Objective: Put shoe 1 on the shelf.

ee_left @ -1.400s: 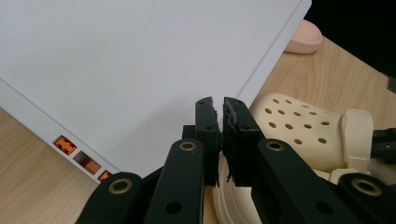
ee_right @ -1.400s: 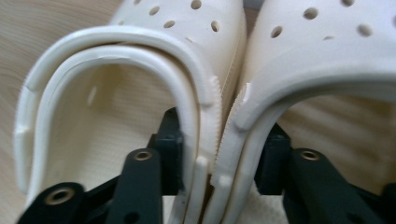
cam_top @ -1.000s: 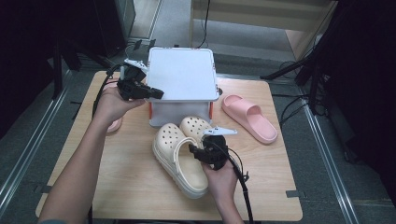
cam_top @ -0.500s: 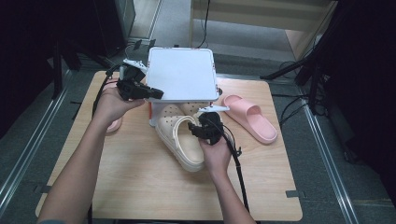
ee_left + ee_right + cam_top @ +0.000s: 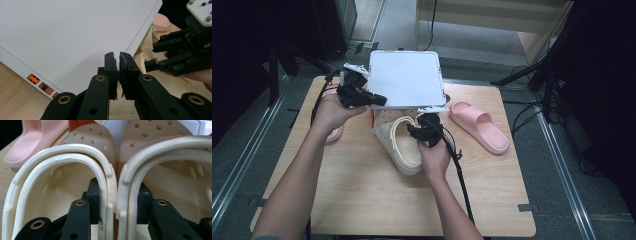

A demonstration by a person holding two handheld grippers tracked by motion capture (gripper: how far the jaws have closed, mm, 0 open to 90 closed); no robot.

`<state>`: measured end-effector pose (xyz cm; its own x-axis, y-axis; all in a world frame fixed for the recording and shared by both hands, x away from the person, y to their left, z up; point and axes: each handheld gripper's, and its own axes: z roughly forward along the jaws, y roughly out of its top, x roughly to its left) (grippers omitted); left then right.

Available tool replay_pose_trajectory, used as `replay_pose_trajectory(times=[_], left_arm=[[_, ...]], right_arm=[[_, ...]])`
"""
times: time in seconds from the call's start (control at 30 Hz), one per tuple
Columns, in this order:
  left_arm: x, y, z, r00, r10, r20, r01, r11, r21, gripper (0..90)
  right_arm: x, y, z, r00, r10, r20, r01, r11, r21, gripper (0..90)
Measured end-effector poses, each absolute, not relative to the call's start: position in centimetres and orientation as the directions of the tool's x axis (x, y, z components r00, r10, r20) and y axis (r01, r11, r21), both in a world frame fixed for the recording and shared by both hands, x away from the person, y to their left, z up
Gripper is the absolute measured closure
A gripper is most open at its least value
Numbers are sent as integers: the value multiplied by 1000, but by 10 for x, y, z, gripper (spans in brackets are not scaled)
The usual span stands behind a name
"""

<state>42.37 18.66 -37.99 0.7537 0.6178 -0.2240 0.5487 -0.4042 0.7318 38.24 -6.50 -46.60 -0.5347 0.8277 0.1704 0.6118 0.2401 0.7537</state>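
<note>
Under the box lid (image 5: 406, 77), my right gripper (image 5: 428, 131) pinched both clogs (image 5: 116, 195) by their inner walls, toes entering the box. My left gripper (image 5: 362, 95) clamped the lid's edge; slipping there would drop it onto them.

High view: fixed above the person's side, facing forward and down over the whole table (image 5: 362, 200), from far off.
Left gripper view: rides on the left tongs (image 5: 118, 62), looking along them, close under the white lid (image 5: 75, 32).
Right gripper view: rides on the right tongs (image 5: 117, 202), very near the cream clogs (image 5: 75, 170).
Shared: lid (image 5: 404, 77), clogs (image 5: 402, 145), pink slipper (image 5: 479, 127).
</note>
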Motion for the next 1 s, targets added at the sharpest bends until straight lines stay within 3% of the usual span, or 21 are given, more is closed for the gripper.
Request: replay_pose_trajectory(times=[0.47,0.7,1.0], left_arm=[[424,188,-380,753,618,-227,549,-398,735,846],[424,187,-381,753,617,-229,550,-398,734,846],[424,188,-381,751,620,-228,550,-396,735,845]], right_arm=[[391,-51,-484,-508,855,104,595,262,760,653],[395,-58,-490,-486,854,188,612,179,770,639],[390,-57,-493,-525,838,147,591,235,772,571]])
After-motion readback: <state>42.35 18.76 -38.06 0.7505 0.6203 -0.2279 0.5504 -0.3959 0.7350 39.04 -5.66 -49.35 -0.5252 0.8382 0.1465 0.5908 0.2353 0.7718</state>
